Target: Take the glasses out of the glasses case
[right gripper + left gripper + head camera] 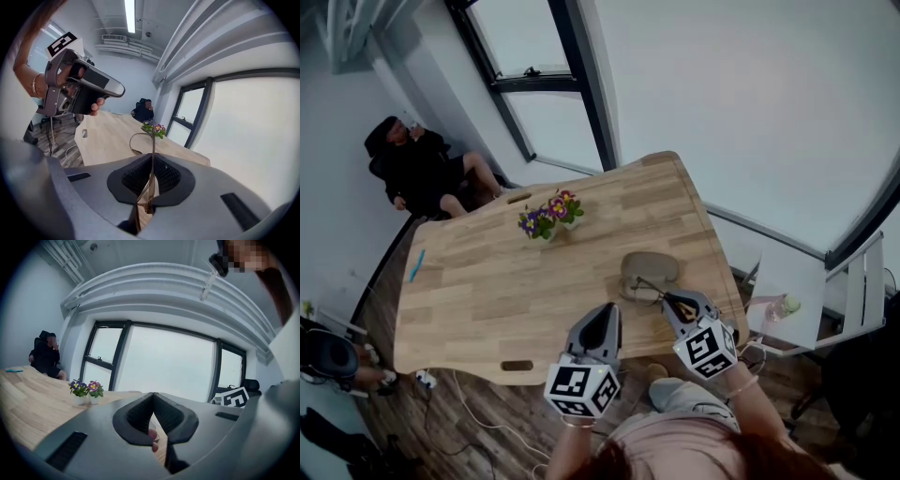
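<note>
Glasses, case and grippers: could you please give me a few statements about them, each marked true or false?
1. The right gripper is shut on the glasses. True.
2. The left gripper holds the case. False: its jaws are together on nothing, and the case lies on the table.
3. The flowers stand on the table. True.
4. The blue pen lies right beside the case. False: the pen lies near the table's far left edge, well apart from the case.
</note>
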A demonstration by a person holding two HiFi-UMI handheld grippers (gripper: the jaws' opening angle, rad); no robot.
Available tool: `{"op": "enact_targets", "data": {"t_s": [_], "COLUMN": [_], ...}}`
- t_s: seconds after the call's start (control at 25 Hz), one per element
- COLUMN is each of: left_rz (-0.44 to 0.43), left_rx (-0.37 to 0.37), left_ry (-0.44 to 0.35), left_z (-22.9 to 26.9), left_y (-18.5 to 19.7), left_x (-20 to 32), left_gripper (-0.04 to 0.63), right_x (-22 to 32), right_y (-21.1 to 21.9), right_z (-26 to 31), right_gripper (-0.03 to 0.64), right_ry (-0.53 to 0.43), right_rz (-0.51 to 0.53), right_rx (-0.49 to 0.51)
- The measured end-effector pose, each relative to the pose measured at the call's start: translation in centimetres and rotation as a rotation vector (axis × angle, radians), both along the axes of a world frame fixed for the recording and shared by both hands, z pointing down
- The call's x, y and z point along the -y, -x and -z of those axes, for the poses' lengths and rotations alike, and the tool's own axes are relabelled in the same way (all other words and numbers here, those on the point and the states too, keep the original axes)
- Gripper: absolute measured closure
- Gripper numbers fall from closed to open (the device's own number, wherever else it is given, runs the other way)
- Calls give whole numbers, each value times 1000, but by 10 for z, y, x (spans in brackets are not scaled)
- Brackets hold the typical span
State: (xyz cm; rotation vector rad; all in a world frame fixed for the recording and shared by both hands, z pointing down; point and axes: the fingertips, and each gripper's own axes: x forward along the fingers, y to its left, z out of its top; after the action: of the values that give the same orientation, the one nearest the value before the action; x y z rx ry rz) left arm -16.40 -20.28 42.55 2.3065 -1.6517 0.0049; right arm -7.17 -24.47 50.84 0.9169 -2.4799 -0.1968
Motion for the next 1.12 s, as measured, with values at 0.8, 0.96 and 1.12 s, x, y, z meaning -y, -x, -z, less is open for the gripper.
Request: {"op": "enact_targets", "data": {"t_s": [0.8,0.96,1.12], "left_rz": [-11,-9,-12], "left_rx": [24,33,49], "left_ry": [-85,-99,-111], "left_z": [39,43,46], "left_y": [-6,-6,-7], "left_x": [-59,-69,-81], "left_gripper": [594,594,594], "right_x": [-56,-72,-86], "right_y": [-24,-27,-30], "right_z": [66,78,86], "right_gripper": [604,604,604], "right_ry": [-53,-66,-66], "right_rz": [-121,-132,-139], "right_rx": [192,232,268]}}
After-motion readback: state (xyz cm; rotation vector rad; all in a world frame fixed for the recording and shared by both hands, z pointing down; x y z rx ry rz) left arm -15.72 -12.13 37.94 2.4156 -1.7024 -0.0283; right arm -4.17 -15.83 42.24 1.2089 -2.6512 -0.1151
